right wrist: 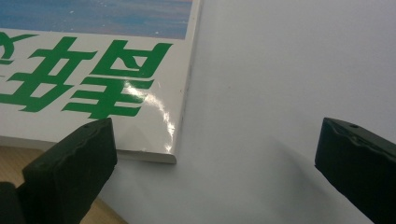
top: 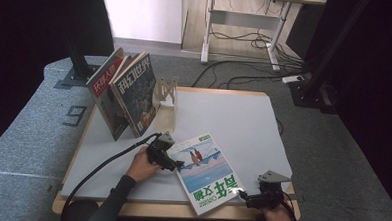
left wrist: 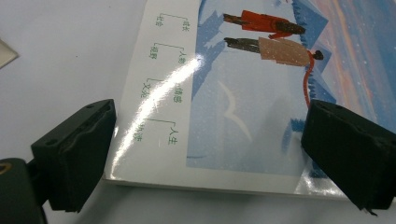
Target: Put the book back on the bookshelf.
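The magazine point(top: 206, 172) lies flat near the front edge of the grey worktop point(top: 233, 117), cover up, one corner overhanging that edge. The left gripper point(top: 174, 164) sits at the magazine's 9 o'clock edge, jaws spread wide and level with the cover, pinching nothing. The right gripper point(top: 246, 196) sits at the magazine's 4 o'clock corner, jaws likewise spread, one low over the cover's white margin. At the worktop's 11 o'clock, two upright magazines point(top: 125, 90) lean in a wooden rack point(top: 166, 101).
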A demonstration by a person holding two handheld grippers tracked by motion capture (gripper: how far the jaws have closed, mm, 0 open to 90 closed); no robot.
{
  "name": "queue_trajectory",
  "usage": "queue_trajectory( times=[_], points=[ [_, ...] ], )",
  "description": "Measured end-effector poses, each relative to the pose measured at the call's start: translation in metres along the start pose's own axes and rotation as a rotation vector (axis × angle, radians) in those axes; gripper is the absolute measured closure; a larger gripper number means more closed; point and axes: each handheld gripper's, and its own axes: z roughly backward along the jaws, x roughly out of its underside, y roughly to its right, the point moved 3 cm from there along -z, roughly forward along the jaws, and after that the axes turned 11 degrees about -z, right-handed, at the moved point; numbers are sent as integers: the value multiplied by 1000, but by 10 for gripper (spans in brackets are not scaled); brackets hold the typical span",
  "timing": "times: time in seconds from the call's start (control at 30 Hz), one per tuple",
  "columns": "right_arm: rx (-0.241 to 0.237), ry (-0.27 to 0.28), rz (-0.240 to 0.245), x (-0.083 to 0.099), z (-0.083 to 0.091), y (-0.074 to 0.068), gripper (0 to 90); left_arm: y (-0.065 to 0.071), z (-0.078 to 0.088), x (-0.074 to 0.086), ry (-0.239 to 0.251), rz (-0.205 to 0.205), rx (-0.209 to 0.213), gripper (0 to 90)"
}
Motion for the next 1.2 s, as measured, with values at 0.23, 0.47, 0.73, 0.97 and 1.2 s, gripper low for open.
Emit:
queue_trajectory(
  times=[0.23,0.47,0.73,0.97,1.2],
  points=[
    [15,5,-39,-4,-4,7,0,3,6,8,4,11,10,41],
    [26,9,-57,-9,-9,13,0,8,12,13,-7,11,10,36],
    [36,7,-58,-18,-15,19,0,13,17,20,-12,23,17,15],
    [43,12,-71,-25,-22,25,0,20,22,27,-17,25,5,0],
    [39,18,-93,-35,-32,33,0,27,29,34,3,57,12,0]
  ],
)
